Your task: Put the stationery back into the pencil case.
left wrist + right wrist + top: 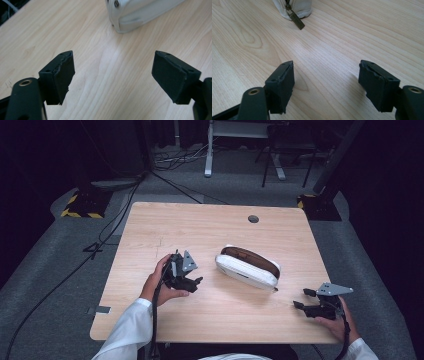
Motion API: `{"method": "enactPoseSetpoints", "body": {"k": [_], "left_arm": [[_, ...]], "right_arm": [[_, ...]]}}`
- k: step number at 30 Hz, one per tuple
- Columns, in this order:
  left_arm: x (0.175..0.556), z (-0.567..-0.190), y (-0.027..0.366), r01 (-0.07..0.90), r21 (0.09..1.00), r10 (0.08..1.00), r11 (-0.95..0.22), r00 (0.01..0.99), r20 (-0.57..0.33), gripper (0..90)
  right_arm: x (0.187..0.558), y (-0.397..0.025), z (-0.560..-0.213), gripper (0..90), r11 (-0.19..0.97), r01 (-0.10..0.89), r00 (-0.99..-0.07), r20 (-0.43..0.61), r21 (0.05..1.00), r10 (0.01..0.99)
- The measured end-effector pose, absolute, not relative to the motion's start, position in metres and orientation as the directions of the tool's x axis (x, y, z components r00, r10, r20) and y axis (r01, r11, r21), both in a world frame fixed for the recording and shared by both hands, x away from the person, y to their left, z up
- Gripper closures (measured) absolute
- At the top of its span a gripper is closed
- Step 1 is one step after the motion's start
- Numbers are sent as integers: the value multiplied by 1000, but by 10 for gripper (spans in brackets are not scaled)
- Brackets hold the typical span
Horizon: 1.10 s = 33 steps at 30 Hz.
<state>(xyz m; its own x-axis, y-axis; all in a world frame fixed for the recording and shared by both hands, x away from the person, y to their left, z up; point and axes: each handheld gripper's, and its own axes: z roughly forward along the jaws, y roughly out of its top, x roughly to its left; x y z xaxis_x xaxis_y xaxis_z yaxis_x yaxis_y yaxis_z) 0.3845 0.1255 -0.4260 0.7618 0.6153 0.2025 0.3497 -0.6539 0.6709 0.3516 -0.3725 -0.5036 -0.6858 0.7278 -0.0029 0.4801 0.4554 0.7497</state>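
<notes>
i hold my left gripper (196,281) and right gripper (300,298) wide apart-jawed, both empty. between them a white zippered pouch with brown opening (247,267) lies on the light wooden table (200,227).

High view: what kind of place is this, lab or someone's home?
Most likely a lab or recording studio, not a home. The light wooden table stands on grey carpet amid dark surroundings, loose black cables run across the floor, and yellow-and-black hazard-striped stand bases flank the table's far corners.

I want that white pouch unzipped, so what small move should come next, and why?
Probably ease the right gripper forward toward the brass zipper pull at the near end of the white pouch with brown lining: its jaws stand open and empty, the pull lies straight ahead on the wooden table.
</notes>
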Motion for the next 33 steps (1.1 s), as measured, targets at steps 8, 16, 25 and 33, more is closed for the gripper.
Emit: {"method": "enactPoseSetpoints", "body": {"k": [8, 16, 25, 33], "left_arm": [[376, -439, 147, 363, 642, 615, -676, 757, 220, 163], [368, -450, 168, 390, 625, 637, -676, 736, 229, 164], [362, -467, 193, 444, 630, 691, -637, 692, 211, 168], [357, -487, 215, 522, 606, 733, -600, 662, 156, 166]], "right_arm": [[352, -373, -504, 295, 455, 480, -686, -3, 750, 728], [352, -373, -504, 295, 455, 480, -686, -3, 750, 728], [352, -373, -504, 295, 455, 480, -686, -3, 750, 728], [351, -373, -504, 294, 454, 481, -684, -3, 750, 730]]}}
